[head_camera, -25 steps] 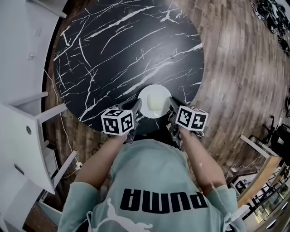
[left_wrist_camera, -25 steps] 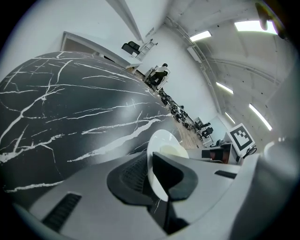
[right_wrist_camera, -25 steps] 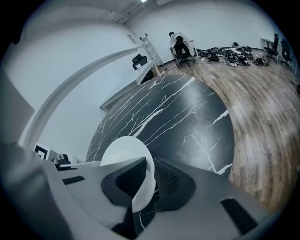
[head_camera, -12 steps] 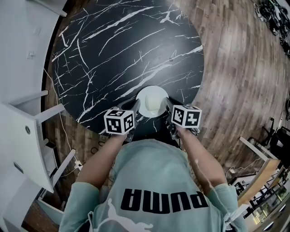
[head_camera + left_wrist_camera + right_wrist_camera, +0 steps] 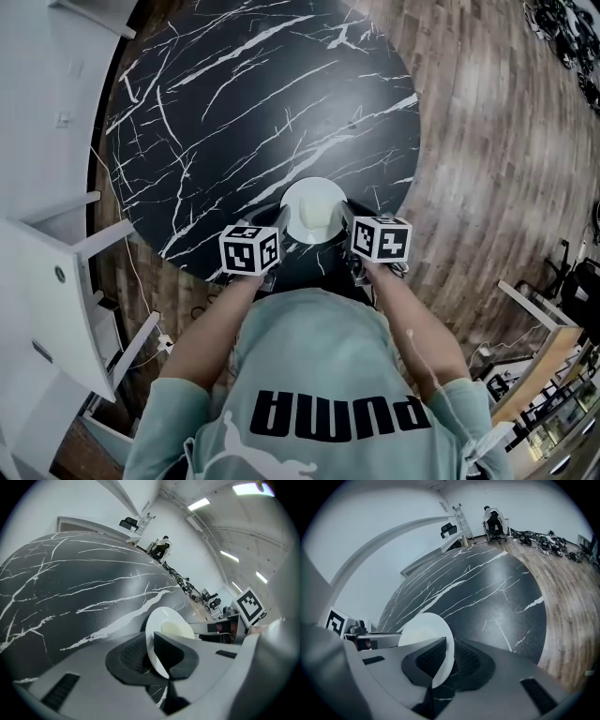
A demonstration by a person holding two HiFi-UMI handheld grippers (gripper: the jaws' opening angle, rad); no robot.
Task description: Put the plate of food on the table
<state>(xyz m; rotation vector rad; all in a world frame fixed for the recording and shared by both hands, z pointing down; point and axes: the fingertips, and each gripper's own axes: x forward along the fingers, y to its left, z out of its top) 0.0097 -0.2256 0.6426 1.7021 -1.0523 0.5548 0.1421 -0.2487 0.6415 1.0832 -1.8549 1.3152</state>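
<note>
While both bare forearms reach forward from the chest, the left gripper [image 5: 281, 223] and right gripper [image 5: 345, 219] tilt steeply down, flanking the white plate [image 5: 314, 208]; the plate sits on the round black marble-patterned table [image 5: 262, 103], near its closest edge; smooth, round and glossy, it carries a pale, creamy mound of food [image 5: 176, 630]; the left jaws have just been opening, the rim between their ribbed dark pads, the hold loosened; the right jaws pinch the opposite rim between similar ribbed pads; white veins streak the tabletop; wooden floor planks [image 5: 487, 141] surround it.
</note>
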